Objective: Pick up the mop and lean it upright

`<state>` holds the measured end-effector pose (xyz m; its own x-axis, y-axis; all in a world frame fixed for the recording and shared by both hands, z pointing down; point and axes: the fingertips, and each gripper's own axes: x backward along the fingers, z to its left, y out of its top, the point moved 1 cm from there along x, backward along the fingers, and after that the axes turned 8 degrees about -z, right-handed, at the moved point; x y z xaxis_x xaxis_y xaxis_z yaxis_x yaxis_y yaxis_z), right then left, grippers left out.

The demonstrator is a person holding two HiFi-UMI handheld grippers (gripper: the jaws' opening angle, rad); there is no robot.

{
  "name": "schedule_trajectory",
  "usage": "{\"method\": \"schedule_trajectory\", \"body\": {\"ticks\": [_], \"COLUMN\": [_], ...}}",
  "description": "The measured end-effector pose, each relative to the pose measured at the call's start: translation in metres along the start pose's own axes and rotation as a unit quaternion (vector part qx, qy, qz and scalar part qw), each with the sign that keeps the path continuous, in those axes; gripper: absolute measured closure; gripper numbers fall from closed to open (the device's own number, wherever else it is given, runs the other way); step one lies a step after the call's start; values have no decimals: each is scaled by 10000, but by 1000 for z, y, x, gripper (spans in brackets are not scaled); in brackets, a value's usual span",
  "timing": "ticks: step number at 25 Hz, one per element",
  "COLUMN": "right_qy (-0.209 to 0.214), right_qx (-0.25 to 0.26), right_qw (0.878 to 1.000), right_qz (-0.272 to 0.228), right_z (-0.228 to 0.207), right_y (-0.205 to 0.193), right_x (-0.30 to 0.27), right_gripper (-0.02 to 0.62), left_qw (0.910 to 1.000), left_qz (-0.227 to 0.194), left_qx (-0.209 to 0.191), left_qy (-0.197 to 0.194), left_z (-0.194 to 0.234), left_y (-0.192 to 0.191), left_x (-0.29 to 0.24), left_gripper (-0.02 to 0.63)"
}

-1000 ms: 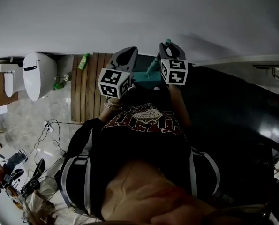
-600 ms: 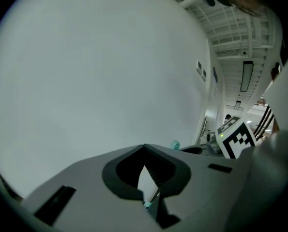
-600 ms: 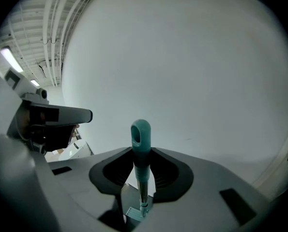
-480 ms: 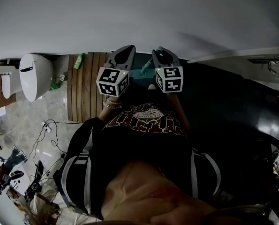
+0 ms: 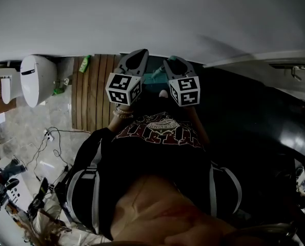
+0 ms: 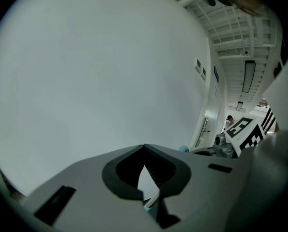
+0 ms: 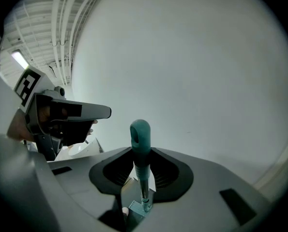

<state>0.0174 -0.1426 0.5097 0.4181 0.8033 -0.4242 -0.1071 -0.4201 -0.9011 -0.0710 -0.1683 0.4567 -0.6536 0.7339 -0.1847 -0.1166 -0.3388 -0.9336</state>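
Note:
The mop's teal handle [image 7: 140,134] stands upright between the jaws of my right gripper [image 7: 142,153], its looped end poking above them; the jaws are shut on it. In the head view a short teal stretch of the mop [image 5: 153,76] shows between both grippers, close to the white wall. My right gripper [image 5: 174,60] points at the wall. My left gripper [image 5: 138,54] is beside it on the left, apart from the handle. In the left gripper view its jaws [image 6: 144,151] are shut to a thin sliver. The mop's head is hidden.
A white toilet [image 5: 37,78] stands at the left, next to a wooden slatted mat [image 5: 93,94] with a green bottle [image 5: 84,64] at its far edge. Cables [image 5: 55,137] lie on the tiled floor. The white wall [image 5: 152,14] fills the front; a dark area [image 5: 255,117] lies right.
My right gripper, with the mop handle in it, has shifted left, nearer the left gripper. The left gripper has barely moved in the picture. The toilet and mat have slid slightly.

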Motion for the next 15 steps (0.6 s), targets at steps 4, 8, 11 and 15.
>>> {"method": "schedule_trajectory", "body": {"ticks": [4, 8, 11, 15], "right_qy": [111, 184, 219, 253], "right_qx": [49, 82, 102, 105], "right_qw": [9999, 9998, 9997, 9996], "right_qz": [-4, -14, -31, -30], "right_z": [3, 2, 3, -1], "right_y": [-3, -5, -6, -7], "right_x": [9, 15, 16, 17], "right_gripper": [476, 476, 476, 476], "left_qw": [10000, 9998, 9997, 9997], "left_qz": [-11, -5, -81, -45], "left_qx": [-10, -155, -214, -213], "left_qy": [24, 93, 90, 124], "left_z": [-9, -16, -18, -22], "left_y": [-1, -3, -2, -3], "left_x": [1, 1, 4, 3], "left_gripper": [560, 560, 560, 560]}}
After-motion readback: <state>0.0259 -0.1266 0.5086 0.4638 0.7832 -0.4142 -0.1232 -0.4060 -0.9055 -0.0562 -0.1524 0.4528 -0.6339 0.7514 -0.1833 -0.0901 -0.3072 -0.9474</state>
